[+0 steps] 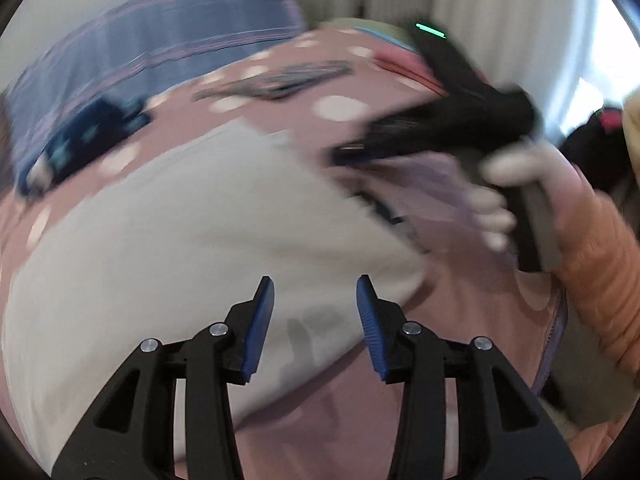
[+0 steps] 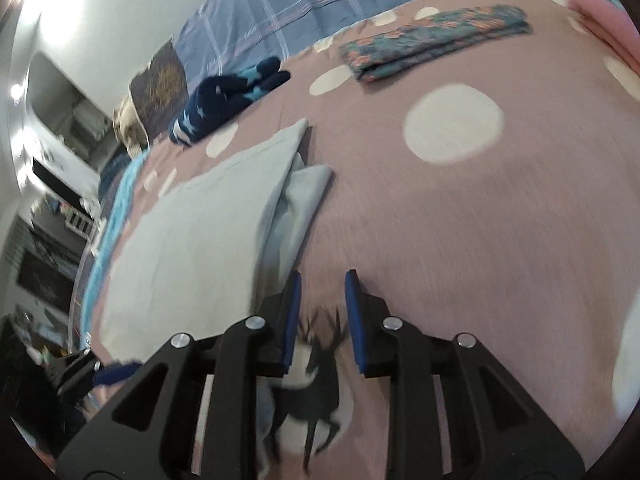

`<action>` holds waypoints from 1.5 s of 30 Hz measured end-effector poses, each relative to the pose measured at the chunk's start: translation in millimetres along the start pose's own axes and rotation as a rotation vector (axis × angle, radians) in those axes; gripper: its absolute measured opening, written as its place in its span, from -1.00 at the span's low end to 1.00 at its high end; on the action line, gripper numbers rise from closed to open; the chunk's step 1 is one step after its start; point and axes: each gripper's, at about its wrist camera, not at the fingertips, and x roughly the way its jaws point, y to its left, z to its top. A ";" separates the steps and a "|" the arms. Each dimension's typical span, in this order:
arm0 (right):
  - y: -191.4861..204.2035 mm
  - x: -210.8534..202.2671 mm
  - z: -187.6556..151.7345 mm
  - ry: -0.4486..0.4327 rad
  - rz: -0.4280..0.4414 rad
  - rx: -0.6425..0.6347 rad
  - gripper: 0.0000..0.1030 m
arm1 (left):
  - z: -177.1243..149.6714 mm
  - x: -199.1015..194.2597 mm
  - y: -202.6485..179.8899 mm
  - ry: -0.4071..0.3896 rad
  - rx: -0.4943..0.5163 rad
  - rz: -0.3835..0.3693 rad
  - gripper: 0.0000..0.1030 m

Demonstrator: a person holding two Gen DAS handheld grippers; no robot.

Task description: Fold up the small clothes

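1. Left gripper (image 1: 315,304): black frame, blue pads, jaws parted with nothing between them; poised above a pale grey garment (image 1: 192,232).
2. Right gripper (image 2: 320,300): same build, jaws parted and empty in its own view; poised over the bedspread just beside the garment's right edge. In the left wrist view it appears blurred at upper right, carried by a hand (image 1: 516,200) with an orange sleeve; its fingertips there are too smeared to read.
3. Pale grey garment (image 2: 192,232): lies flat on the bedspread, a top layer folded over so that a lower layer juts out at the far right corner.
4. Bedspread (image 2: 480,220): dusty pink with large cream dots and a dark deer figure beneath the right gripper.
5. Patterned folded cloth (image 2: 436,42): teal and coral print, lying flat toward the far side, well apart from the grey garment.
6. Navy socks (image 2: 228,96): dark blue with pale stars, bundled near the garment's far corner.
7. Blue checked quilt (image 2: 304,4): behind the bedspread, against the wall.
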 end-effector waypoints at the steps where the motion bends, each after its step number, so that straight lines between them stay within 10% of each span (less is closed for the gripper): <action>1: 1.3 3.7 4.3 0.009 0.000 -0.021 -0.53 | 4.5 5.2 -10.2 0.005 0.025 -0.011 -0.06; 13: 21.6 50.9 49.7 0.028 -0.033 -0.186 -0.49 | 10.1 52.6 -36.2 0.127 0.044 0.017 -0.04; 20: 36.4 45.4 36.4 -0.103 -0.124 -0.318 -0.89 | 12.6 61.9 -32.1 0.115 0.035 -0.001 -0.04; 45: 22.3 37.8 48.9 -0.184 -0.102 -0.262 -0.94 | 6.8 63.9 -20.7 0.078 0.013 -0.084 -0.06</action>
